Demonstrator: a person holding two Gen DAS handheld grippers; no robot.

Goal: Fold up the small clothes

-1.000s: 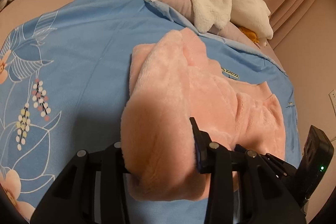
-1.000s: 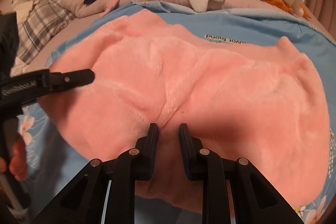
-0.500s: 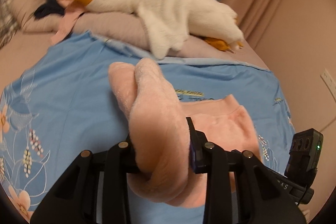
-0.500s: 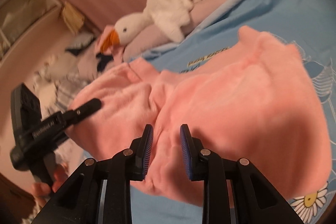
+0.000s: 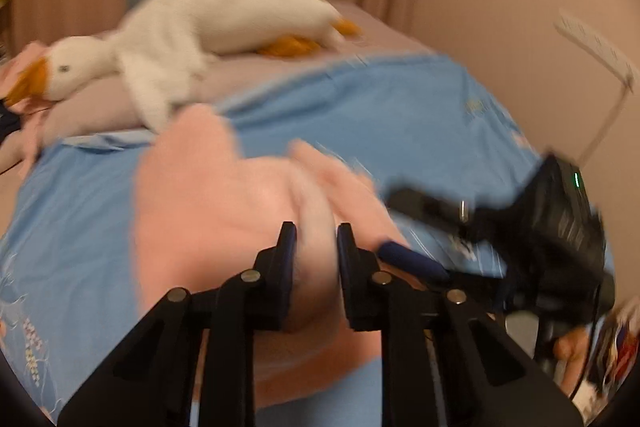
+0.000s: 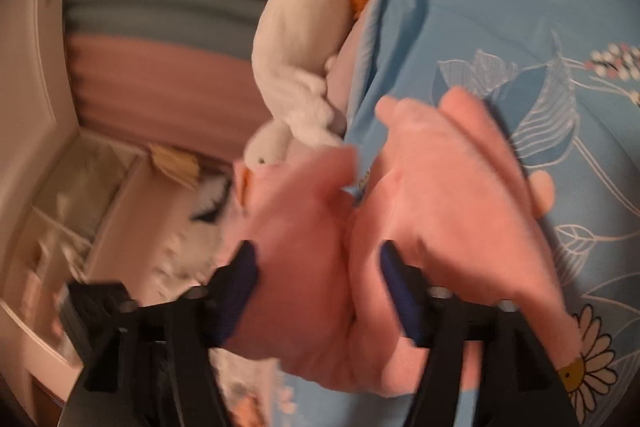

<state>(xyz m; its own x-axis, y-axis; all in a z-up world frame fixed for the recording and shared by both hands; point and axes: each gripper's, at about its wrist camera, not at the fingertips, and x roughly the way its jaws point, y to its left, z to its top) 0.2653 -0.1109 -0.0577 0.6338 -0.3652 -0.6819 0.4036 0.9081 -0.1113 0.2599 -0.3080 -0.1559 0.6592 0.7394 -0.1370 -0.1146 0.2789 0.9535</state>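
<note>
A pink fleece garment [image 5: 224, 203] lies bunched on the blue floral sheet [image 5: 392, 115]. My left gripper [image 5: 316, 239] is shut on a fold of it and holds it up off the sheet. In the right wrist view the same garment [image 6: 440, 203] fills the gap between the fingers of my right gripper [image 6: 320, 267], whose jaws stand wide apart with the cloth loose between them. The right gripper [image 5: 432, 227] also shows in the left wrist view, close on the right of the left one. Both views are blurred by motion.
A white plush goose [image 5: 192, 23] lies along the pillows at the head of the bed, also seen in the right wrist view [image 6: 300, 67]. Curtains and a wall stand behind. A white shelf unit [image 6: 72, 187] is at the left.
Both grippers have swung up and turned with the garment. The right gripper's jaws have opened wide. The left gripper has closed tighter on the fold.
</note>
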